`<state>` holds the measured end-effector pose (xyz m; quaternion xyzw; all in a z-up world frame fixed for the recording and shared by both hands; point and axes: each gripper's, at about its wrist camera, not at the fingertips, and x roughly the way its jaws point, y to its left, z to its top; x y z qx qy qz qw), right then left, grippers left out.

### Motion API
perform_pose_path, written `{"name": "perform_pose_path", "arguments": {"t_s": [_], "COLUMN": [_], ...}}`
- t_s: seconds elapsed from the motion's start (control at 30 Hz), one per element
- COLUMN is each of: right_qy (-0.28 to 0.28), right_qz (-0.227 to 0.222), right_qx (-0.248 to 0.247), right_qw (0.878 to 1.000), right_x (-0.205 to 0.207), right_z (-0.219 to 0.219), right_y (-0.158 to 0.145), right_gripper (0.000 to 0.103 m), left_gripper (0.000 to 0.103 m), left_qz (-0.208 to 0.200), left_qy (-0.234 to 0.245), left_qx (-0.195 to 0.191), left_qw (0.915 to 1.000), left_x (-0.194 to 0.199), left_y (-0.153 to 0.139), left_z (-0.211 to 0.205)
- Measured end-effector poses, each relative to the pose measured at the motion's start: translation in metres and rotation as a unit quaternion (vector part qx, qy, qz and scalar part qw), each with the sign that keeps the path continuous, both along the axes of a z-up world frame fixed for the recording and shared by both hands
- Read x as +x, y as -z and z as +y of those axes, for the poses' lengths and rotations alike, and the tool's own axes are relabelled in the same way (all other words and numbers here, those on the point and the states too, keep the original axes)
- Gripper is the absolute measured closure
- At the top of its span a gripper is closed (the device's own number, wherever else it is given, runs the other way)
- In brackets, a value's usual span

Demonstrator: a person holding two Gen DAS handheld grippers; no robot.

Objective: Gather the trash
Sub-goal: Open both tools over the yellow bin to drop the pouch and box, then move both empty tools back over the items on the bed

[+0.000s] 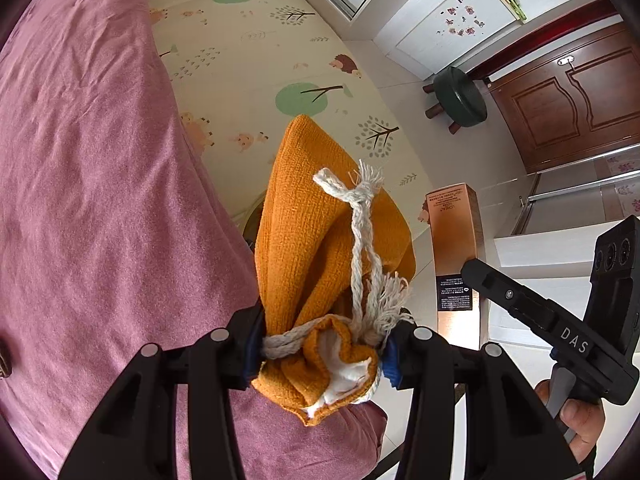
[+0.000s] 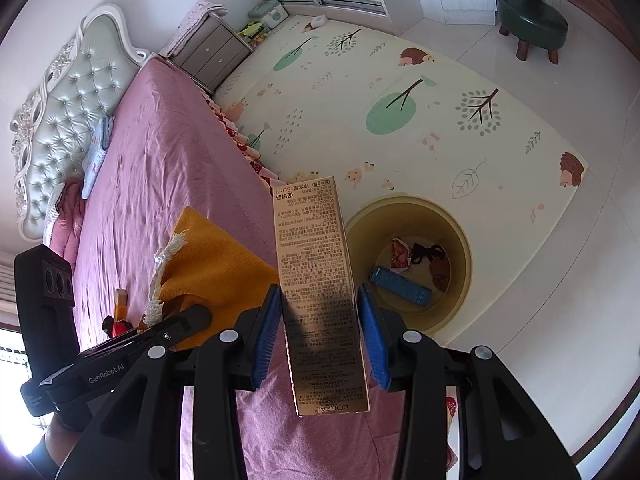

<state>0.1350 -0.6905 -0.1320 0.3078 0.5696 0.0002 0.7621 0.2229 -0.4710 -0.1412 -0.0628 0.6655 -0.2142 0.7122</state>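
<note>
My left gripper (image 1: 320,354) is shut on the gathered neck of an orange drawstring pouch (image 1: 320,224) with a white cord, held over the edge of the pink bed. The same pouch (image 2: 212,260) shows at the left of the right wrist view. My right gripper (image 2: 320,332) is shut on a tall golden cosmetics box (image 2: 316,280), its blue pads against both long sides. That box (image 1: 456,248) stands to the right in the left wrist view. On the floor beyond the box sits a yellow round bin (image 2: 460,280) holding a blue packet, a red wrapper and dark scraps.
The pink bed (image 2: 168,168) fills the left, with small items (image 2: 118,316) lying on it near the pouch. A patterned play mat (image 2: 400,120) covers the floor. A green stool (image 2: 532,20) and a grey nightstand (image 2: 216,52) stand farther off.
</note>
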Motion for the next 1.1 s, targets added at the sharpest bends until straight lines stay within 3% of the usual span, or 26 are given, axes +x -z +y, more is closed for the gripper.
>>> {"name": "perform_pose_path", "arguments": {"t_s": [0.37, 0.43, 0.47, 0.5, 0.77, 1.1], "right_qy": [-0.006, -0.003, 0.0, 0.003, 0.028, -0.006], "right_qz": [0.004, 0.011, 0.01, 0.009, 0.012, -0.002], "right_qx": [-0.017, -0.025, -0.027, -0.028, -0.017, -0.007], "right_qw": [1.0, 1.0, 1.0, 1.0, 0.999, 1.0], "right_x": [0.014, 0.014, 0.013, 0.012, 0.002, 0.007], "right_z": [-0.002, -0.004, -0.006, -0.008, -0.018, 0.019], "right_y": [0.001, 0.001, 0.0, -0.001, -0.004, -0.024], "right_gripper": [0.064, 0.063, 0.06, 0.059, 0.059, 0.059], "left_gripper": [0.055, 0.046, 0.027, 0.016, 0.016, 0.015], "left_qz": [0.004, 0.011, 0.014, 0.017, 0.002, -0.018], "left_qy": [0.0, 0.001, 0.002, 0.003, 0.022, 0.008], "left_qx": [-0.005, -0.006, -0.003, -0.006, 0.018, 0.014], "left_qw": [1.0, 0.9999, 0.9999, 0.9998, 0.9996, 0.9997], "left_x": [0.026, 0.029, 0.029, 0.029, 0.023, 0.005], "left_y": [0.009, 0.011, 0.012, 0.014, 0.007, -0.019], "left_z": [-0.019, -0.022, -0.022, -0.022, -0.022, 0.009]}}
